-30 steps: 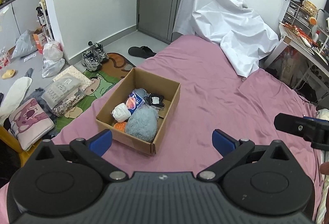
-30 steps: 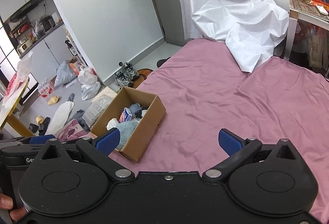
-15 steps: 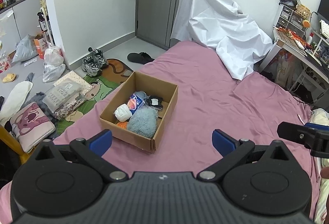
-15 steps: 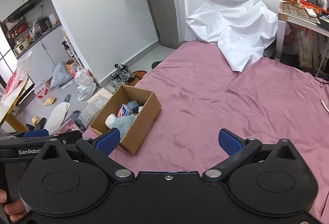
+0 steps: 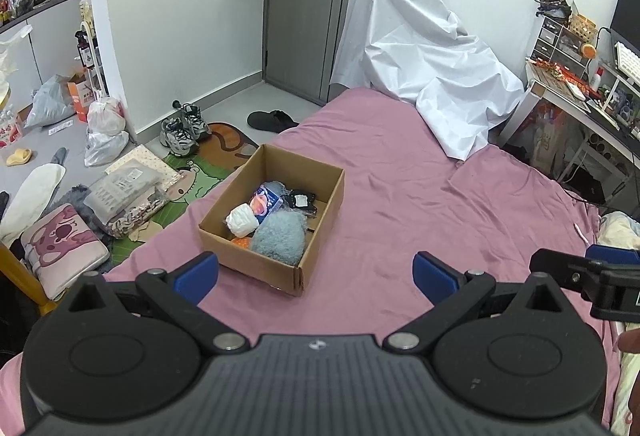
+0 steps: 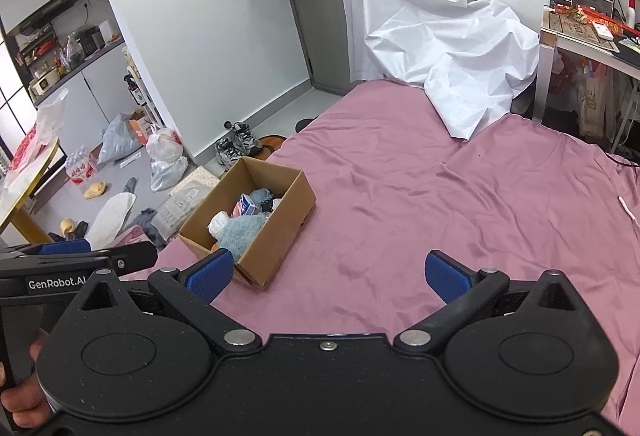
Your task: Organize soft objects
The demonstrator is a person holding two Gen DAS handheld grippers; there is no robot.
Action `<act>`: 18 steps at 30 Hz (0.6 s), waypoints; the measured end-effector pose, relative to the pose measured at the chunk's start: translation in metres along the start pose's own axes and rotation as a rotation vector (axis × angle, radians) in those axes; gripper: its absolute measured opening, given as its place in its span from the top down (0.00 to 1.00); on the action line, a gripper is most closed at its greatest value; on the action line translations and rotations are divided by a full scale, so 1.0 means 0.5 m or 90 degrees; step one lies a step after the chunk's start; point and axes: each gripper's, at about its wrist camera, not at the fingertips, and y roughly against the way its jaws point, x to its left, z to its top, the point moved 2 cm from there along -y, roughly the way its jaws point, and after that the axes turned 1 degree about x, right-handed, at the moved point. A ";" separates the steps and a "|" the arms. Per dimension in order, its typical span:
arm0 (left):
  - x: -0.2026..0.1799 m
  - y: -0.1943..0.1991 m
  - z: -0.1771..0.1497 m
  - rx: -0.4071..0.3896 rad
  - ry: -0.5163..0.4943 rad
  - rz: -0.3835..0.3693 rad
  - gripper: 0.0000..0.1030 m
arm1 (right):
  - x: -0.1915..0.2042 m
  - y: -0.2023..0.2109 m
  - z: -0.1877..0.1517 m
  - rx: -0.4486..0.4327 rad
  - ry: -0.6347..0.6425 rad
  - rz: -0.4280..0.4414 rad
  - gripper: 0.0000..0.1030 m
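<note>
Both hand-held grippers (image 5: 316,274) (image 6: 328,276) have pulled back from the box (image 5: 276,264).

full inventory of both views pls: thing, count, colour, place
cardboard box: 1, brown, on the bed, left part, open
fluffy soft item: 1, grey-blue, in the box, near side
rolled soft item: 1, white, in the box, left side
packet: 1, blue and orange, in the box
bed sheet: 1, pink, over the bed
white cover: 1, white, draped at the bed's far end
sneakers: 1 pair, grey, floor by the wall
desk: 1, white, cluttered, right of the bed
left hand-held gripper: 1, black with blue pads, open, empty
right hand-held gripper: 1, same, open, empty
</note>
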 end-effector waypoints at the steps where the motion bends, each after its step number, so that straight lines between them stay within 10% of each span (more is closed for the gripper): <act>1: 0.000 0.001 -0.001 0.000 -0.001 0.000 0.00 | 0.000 0.000 -0.001 0.000 0.000 0.001 0.00; 18: 0.019 -0.006 -0.003 0.005 0.009 0.009 0.00 | 0.006 -0.010 -0.007 0.013 0.005 -0.006 0.00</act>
